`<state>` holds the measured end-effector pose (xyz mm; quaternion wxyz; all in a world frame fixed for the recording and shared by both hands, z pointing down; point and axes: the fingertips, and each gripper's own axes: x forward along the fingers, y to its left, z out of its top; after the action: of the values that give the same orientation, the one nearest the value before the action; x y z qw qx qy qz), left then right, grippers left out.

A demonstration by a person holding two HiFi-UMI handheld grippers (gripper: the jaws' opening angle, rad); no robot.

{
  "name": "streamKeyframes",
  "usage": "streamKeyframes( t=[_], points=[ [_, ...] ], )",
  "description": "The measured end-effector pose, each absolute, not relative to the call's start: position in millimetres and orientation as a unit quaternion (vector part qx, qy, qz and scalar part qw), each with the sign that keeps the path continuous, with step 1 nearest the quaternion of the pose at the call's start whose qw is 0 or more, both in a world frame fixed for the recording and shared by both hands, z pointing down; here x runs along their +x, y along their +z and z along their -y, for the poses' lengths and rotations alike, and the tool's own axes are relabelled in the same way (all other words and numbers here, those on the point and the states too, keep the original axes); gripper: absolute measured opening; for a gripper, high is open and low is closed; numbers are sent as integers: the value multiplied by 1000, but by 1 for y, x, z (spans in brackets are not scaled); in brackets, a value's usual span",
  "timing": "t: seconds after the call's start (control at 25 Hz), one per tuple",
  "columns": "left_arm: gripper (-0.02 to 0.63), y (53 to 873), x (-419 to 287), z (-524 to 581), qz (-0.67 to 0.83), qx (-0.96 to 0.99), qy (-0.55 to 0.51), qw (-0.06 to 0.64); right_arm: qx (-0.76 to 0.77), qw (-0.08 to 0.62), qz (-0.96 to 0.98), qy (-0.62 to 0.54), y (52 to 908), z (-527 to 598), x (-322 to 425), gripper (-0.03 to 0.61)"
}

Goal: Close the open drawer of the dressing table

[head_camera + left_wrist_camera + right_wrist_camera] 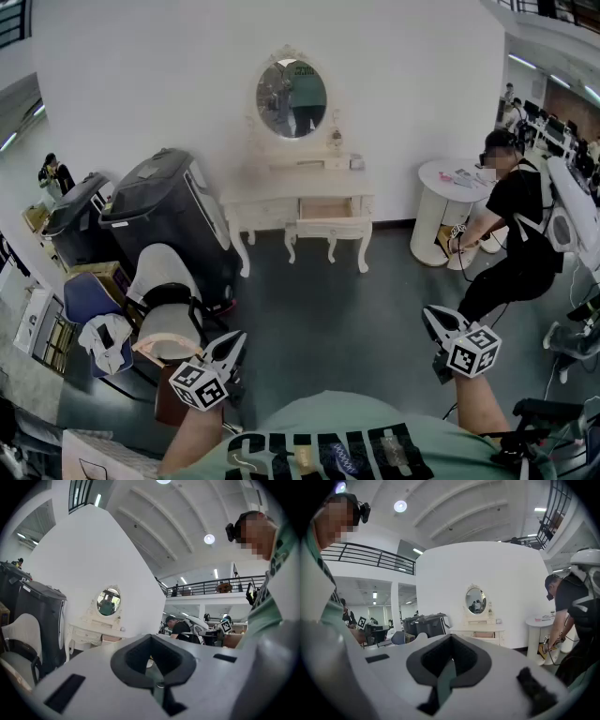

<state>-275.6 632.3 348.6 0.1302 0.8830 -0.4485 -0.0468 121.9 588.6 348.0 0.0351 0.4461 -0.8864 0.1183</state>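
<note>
The white dressing table [281, 193] stands against the far wall under an oval mirror [292, 97]. Its right-hand drawer [333, 226] is pulled out, with the pale wood inside showing. Both grippers are low in the head view and far from the table, across the dark floor. My left gripper [229, 345] is shut and holds nothing. My right gripper [432, 317] also looks shut and empty. In the left gripper view the table [86, 634] and its open drawer [111, 638] are small, off to the left. The right gripper view shows the table [480, 628] and the drawer [483, 634] straight ahead.
Two large black bins [169, 211] stand left of the dressing table, with a white chair [165, 300] in front of them. A round white table [455, 187] and a person in black [520, 234] bent beside it are at the right. Dark floor lies between me and the drawer.
</note>
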Motion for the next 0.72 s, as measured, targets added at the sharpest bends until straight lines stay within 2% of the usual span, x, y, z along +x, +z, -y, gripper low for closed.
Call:
streamKeyframes(
  t=[0.72],
  points=[
    [8, 353, -214, -623, 435, 889, -51, 138, 419, 45, 899, 122, 354, -596, 161, 12]
  ],
)
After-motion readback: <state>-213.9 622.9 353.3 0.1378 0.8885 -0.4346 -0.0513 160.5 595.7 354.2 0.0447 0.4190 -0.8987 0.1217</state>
